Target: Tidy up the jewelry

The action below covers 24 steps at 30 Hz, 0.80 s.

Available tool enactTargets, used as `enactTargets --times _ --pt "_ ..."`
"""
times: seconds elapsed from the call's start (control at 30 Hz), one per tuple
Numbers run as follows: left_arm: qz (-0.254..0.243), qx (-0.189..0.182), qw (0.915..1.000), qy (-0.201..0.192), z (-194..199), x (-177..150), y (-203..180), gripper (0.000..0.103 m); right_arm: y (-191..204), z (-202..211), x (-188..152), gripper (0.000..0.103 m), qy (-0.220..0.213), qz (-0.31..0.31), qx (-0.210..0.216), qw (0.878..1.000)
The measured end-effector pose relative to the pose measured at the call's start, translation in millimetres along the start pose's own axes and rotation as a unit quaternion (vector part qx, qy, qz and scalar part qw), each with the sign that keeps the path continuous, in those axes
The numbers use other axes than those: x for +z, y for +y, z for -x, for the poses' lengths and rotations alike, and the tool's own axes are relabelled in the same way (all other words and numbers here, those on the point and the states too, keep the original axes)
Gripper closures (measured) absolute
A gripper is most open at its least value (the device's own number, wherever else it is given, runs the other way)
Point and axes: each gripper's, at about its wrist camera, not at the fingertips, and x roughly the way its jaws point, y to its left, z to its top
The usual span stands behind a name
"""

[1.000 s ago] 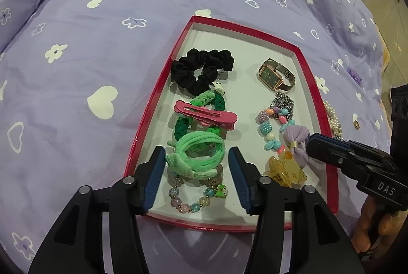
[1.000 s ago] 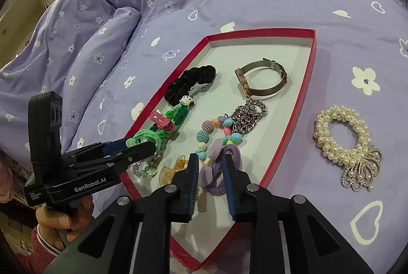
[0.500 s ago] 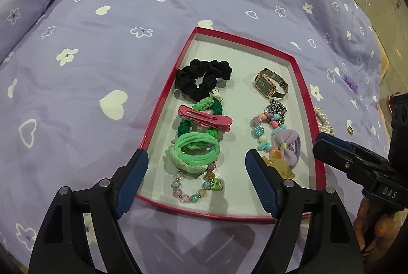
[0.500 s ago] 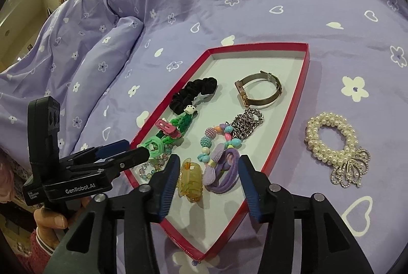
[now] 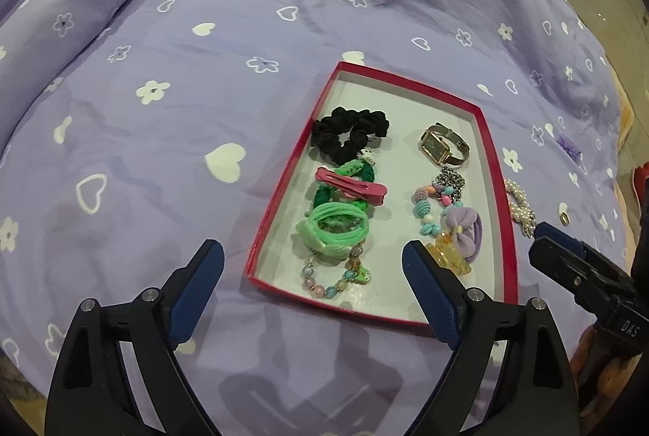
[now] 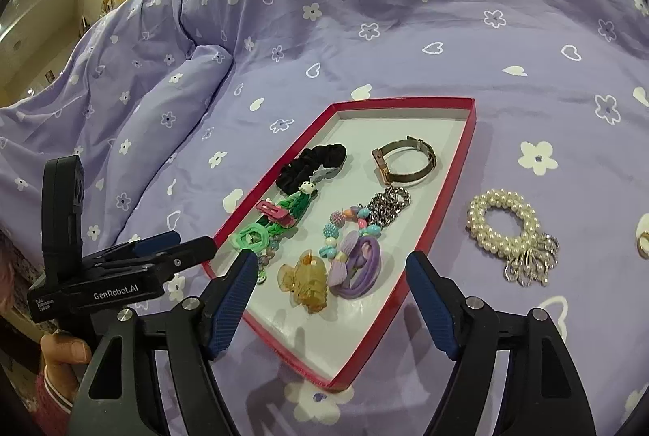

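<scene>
The left gripper (image 5: 312,265) and the right gripper (image 6: 330,273) both have their 2 fingers spread and opening wider, with nothing pinched. The red tray (image 5: 280,200) lies on the purple bed cover (image 5: 162,152), its long side running away from the grippers, and 2 rows of hair ties and beads lie along it. I think the pearl bracelet (image 6: 507,229) beside the tray's right edge goes in next, so come down slowly over it and pinch across the pearls.
</scene>
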Motion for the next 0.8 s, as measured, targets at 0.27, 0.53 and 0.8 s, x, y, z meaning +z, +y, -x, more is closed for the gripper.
enactTargets --times 0.27,0.53,0.8 --pt "0.016 -0.010 0.9997 -0.018 21 -13 4 0.013 4 11 -11 0.021 -0.007 -0.005 0.009 1.000" --pt "0.049 -0.061 0.9960 -0.042 49 -26 9 0.012 6 24 -24 0.019 -0.013 -0.018 0.019 1.000" --pt "0.012 0.000 0.9967 -0.080 70 -40 0 0.009 17 48 -38 0.013 -0.052 0.003 0.023 0.998"
